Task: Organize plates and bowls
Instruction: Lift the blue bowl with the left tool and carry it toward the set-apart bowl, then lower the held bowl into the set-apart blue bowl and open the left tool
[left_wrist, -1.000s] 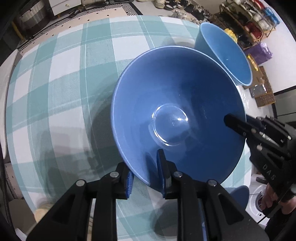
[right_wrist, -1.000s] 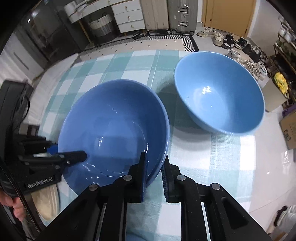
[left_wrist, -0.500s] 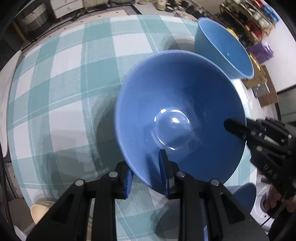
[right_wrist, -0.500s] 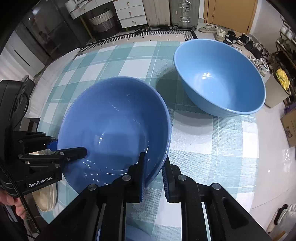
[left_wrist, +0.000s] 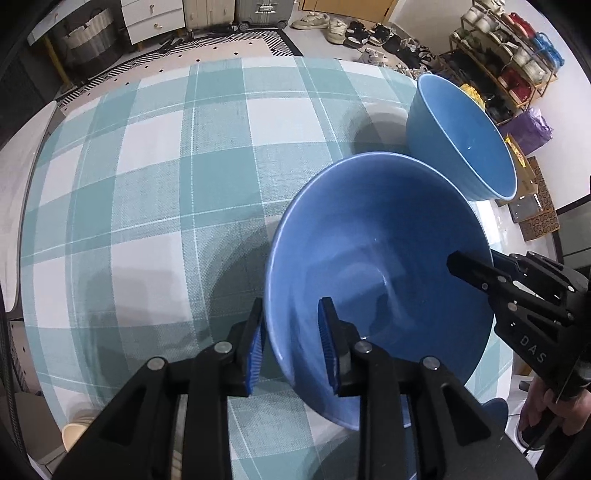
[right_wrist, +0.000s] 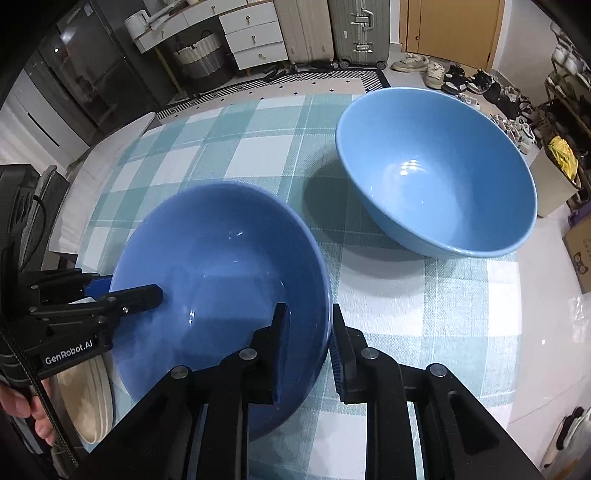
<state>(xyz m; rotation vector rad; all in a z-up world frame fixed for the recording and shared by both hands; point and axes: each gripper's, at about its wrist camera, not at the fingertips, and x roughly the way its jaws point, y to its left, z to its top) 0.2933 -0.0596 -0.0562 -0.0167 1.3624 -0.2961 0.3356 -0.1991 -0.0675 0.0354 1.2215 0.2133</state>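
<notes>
pinching opposite rims of the empty dark blue bowl (left_wrist: 376, 266), left gripper (left_wrist: 291, 347) and right gripper (right_wrist: 306, 343); the empty light blue bowl (right_wrist: 436, 173) stands near the tablecloth's (left_wrist: 155, 192) far edge; only the right view shows cream plates (right_wrist: 86, 398).

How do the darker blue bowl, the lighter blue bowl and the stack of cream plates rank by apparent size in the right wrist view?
1. Darker blue bowl and lighter blue bowl: they look alike, and the darker one is nearer the camera, so no ranking.
2. Stack of cream plates: smallest, though mostly hidden.
</notes>
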